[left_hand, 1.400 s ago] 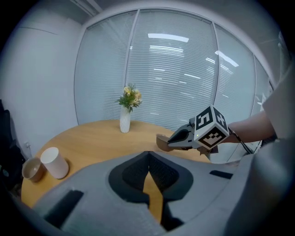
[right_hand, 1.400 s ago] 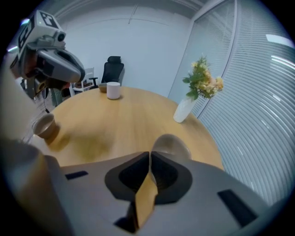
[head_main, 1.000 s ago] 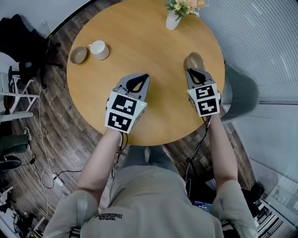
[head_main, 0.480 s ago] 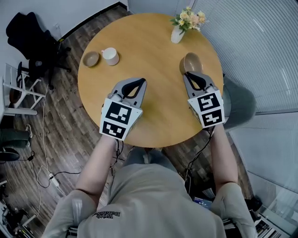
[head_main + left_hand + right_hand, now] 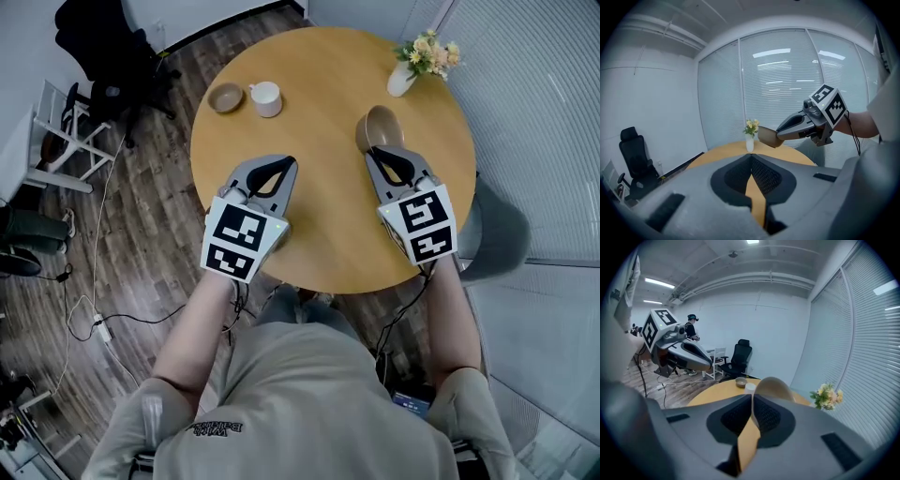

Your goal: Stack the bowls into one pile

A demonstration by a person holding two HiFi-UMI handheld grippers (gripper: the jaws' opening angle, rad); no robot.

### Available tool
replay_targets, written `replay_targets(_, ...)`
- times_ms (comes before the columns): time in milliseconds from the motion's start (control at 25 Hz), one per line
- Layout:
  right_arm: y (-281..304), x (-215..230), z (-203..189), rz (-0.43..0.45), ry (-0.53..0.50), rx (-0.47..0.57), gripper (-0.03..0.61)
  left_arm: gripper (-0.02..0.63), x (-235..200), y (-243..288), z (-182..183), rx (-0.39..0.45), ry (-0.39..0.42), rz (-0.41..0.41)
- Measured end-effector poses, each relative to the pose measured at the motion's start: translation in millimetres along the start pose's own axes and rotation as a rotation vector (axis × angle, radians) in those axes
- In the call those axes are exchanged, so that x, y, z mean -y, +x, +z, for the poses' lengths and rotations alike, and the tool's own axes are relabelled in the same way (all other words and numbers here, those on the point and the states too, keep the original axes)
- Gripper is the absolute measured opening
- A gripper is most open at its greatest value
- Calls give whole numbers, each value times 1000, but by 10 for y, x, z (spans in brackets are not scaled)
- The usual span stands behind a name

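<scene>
A tan bowl (image 5: 379, 128) hangs tilted on its side over the right part of the round wooden table (image 5: 319, 66). My right gripper (image 5: 380, 150) is shut on its rim. In the right gripper view the bowl (image 5: 772, 386) rises just past the right gripper (image 5: 753, 397). A second, smaller brown bowl (image 5: 226, 97) sits upright at the table's far left edge. My left gripper (image 5: 287, 162) hovers over the table's near left with its jaws shut and nothing between them. The left gripper view shows the left gripper (image 5: 751, 158) empty, with the held bowl (image 5: 767, 137) to its right.
A white cup (image 5: 266, 98) stands just right of the small bowl. A white vase of flowers (image 5: 417, 66) stands at the far right edge. A black office chair (image 5: 103, 47) and a white folding chair (image 5: 61, 141) stand on the floor to the left, with cables (image 5: 89, 309) below.
Both grippers have shifted left across the table, toward the cup and the small bowl. The right gripper still grips the tan bowl. The head view has swung, so the table sits further right.
</scene>
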State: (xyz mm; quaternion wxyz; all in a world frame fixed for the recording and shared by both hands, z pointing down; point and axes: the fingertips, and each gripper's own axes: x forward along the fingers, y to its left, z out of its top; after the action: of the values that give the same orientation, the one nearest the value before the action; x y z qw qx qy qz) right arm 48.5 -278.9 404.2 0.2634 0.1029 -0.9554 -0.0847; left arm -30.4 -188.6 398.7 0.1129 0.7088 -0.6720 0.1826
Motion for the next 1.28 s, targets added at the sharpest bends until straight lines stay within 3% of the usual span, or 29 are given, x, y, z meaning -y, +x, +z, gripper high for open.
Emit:
replay_targets(680,459,-1373,421,318,-145,-2,37,20,-438,-813,-536,-77,-94,162)
replay_targets(1280,698,-2354,-221,533,-213,-141,37,20,-467,-967,-1427,-185,-207,213)
